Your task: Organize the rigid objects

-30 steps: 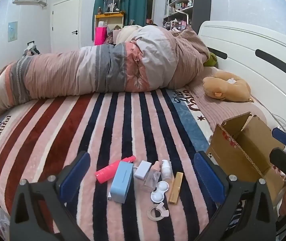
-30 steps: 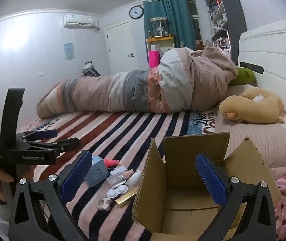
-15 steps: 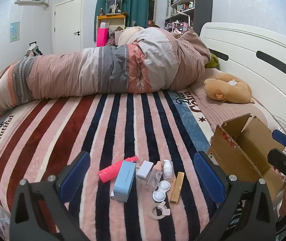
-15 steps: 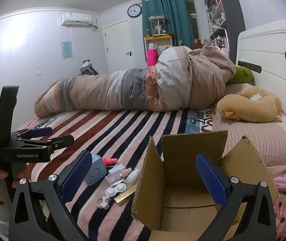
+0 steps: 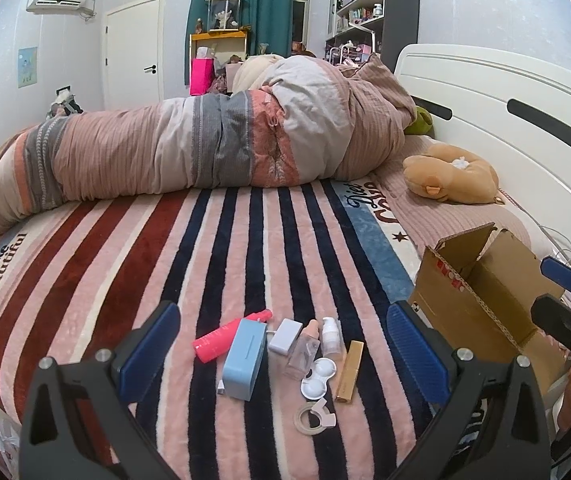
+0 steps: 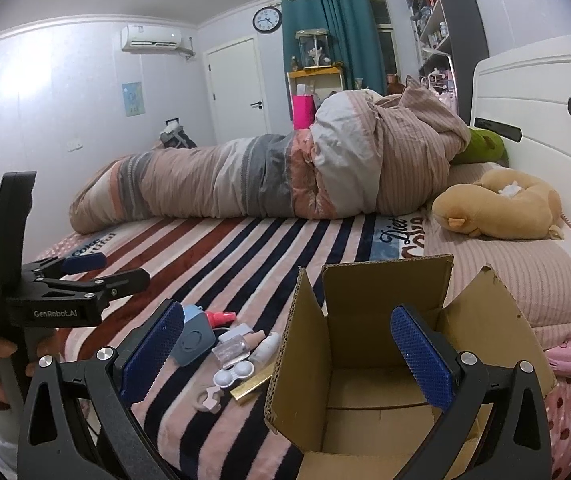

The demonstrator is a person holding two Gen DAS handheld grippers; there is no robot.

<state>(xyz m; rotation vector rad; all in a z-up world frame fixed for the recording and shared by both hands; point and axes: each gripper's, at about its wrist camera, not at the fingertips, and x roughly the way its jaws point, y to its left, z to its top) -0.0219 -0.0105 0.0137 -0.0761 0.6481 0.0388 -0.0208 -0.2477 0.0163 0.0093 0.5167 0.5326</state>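
Observation:
Small rigid items lie clustered on the striped blanket: a red tube, a light blue box, a small white box, a clear bottle, a white pump bottle, a white contact-lens case, a gold bar and a tape ring. An open, empty cardboard box stands to their right. My left gripper is open above and before the cluster. My right gripper is open at the cardboard box's front edge. Both hold nothing.
A rolled pink-and-grey duvet lies across the far side of the bed. A tan plush toy sits by the white headboard. A pink pouch lies right of the box. The bed's near edge is just below the items.
Both views have shifted slightly; the left gripper has risen and tilted a little, so the cluster sits a bit farther in. Nothing was grasped or moved.

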